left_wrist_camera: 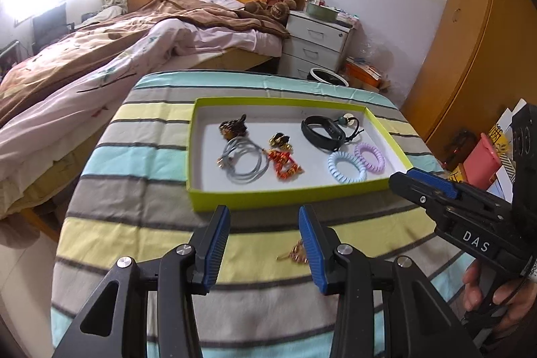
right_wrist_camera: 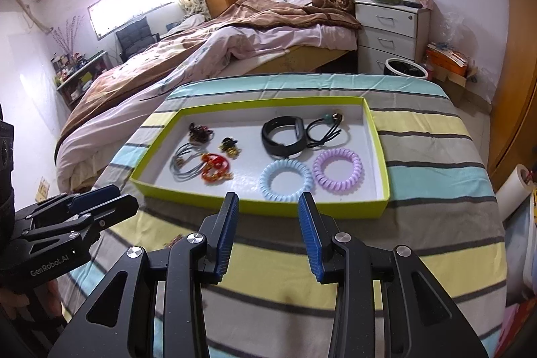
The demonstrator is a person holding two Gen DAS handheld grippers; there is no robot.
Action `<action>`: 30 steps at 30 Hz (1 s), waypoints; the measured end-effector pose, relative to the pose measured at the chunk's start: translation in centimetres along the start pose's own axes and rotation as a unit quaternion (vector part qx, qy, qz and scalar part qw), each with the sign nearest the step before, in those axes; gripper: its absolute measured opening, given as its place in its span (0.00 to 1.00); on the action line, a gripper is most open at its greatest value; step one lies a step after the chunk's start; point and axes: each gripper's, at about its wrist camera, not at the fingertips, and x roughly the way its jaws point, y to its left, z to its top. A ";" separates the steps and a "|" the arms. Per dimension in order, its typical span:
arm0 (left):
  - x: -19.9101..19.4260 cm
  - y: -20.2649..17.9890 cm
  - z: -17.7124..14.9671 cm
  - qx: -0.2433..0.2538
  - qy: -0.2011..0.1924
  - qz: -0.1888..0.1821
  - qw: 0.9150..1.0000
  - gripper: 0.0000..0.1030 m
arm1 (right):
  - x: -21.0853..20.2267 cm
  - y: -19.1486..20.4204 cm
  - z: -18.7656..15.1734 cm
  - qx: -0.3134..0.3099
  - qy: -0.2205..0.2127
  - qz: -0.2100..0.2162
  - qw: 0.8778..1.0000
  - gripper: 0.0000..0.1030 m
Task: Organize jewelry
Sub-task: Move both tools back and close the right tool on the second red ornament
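Observation:
A lime-green tray point(left_wrist_camera: 285, 198) point(right_wrist_camera: 268, 207) with a white floor lies on the striped cloth. In it are a grey cord bracelet point(left_wrist_camera: 243, 161), a red-and-gold piece point(left_wrist_camera: 285, 165), a black band point(left_wrist_camera: 322, 130) point(right_wrist_camera: 285, 136), a blue spiral tie point(right_wrist_camera: 285, 178) and a purple spiral tie point(right_wrist_camera: 337, 170). A small gold trinket point(left_wrist_camera: 295, 254) lies on the cloth beside my left gripper's right finger. My left gripper point(left_wrist_camera: 263, 212) point(right_wrist_camera: 124, 195) hovers before the tray's near rim, open with nothing between its pads. My right gripper point(right_wrist_camera: 268, 200) point(left_wrist_camera: 402, 176) hangs open at the same rim, near the blue tie.
The table point(left_wrist_camera: 134, 156) wears a striped cloth. A bed point(left_wrist_camera: 100, 56) runs along its left and far side. Behind the table stand a white drawer unit point(right_wrist_camera: 389, 29) and a bin point(right_wrist_camera: 406, 67), with a wooden wardrobe point(left_wrist_camera: 470, 39) to the right. A hand point(left_wrist_camera: 496, 294) holds the right gripper.

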 end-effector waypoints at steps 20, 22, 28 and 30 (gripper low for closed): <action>-4.1 4.6 -5.8 -0.061 -0.003 -0.004 0.998 0.47 | 0.4 5.1 -5.1 -0.040 0.044 0.038 0.998 0.46; -4.2 5.0 -6.2 -0.065 0.000 -0.006 0.998 0.47 | 0.8 5.5 -5.3 -0.044 0.049 0.039 0.997 0.46; -4.3 6.0 -7.1 -0.074 0.003 -0.010 0.997 0.47 | 2.2 6.3 -5.7 -0.052 0.070 0.017 0.996 0.46; -4.1 6.3 -7.3 -0.074 0.007 -0.012 0.997 0.47 | 2.4 6.5 -5.8 -0.056 0.075 0.010 0.996 0.46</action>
